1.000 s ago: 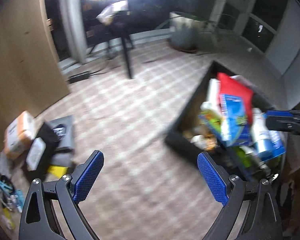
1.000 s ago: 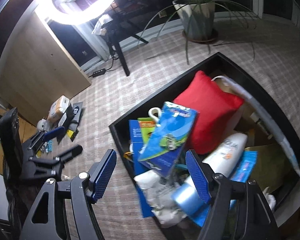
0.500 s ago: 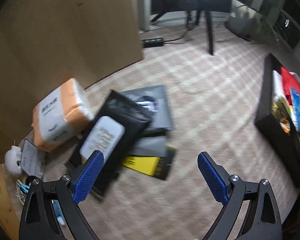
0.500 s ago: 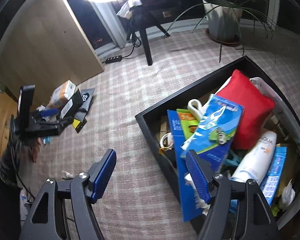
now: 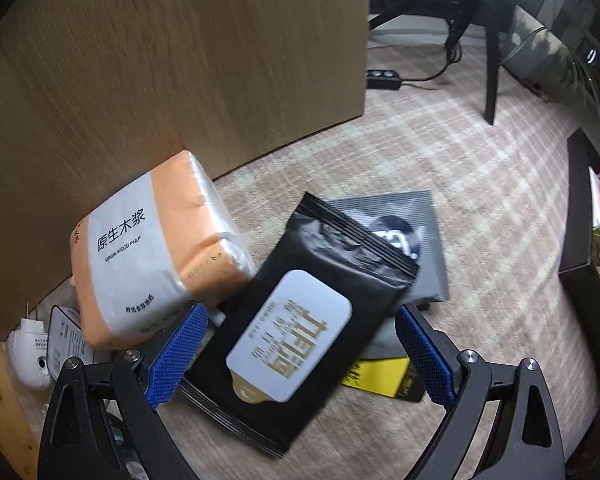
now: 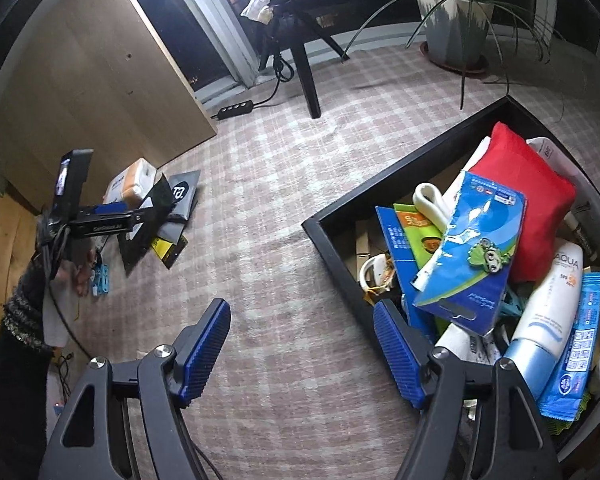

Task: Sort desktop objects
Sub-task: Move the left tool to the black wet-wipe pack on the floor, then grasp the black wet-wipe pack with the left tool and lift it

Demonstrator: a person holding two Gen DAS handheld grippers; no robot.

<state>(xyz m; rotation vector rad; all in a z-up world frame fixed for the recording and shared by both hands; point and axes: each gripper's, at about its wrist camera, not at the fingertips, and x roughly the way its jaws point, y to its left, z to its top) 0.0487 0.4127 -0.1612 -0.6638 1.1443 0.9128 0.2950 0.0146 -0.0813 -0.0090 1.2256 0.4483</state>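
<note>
Left tongs (image 5: 300, 350) spread wide, straddling black wipes pack (image 5: 300, 332) tilted against orange tissue pack (image 5: 156, 248) on carpet, apparently for pickup. Right tongs (image 6: 302, 354) apart, empty, beside full black bin (image 6: 340, 216).

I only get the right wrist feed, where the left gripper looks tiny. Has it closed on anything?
Observer: No. The left gripper is open, its pads straddling a black plastic wipes pack with a white lid.
Operator: Anything readable nearby?
Observer: The orange-and-white soft tissue pack beside it reads "virgin wood pulp".
Operator: Anything hidden from me?
Observer: A small white round camera-like device sits by the wooden panel.
</note>
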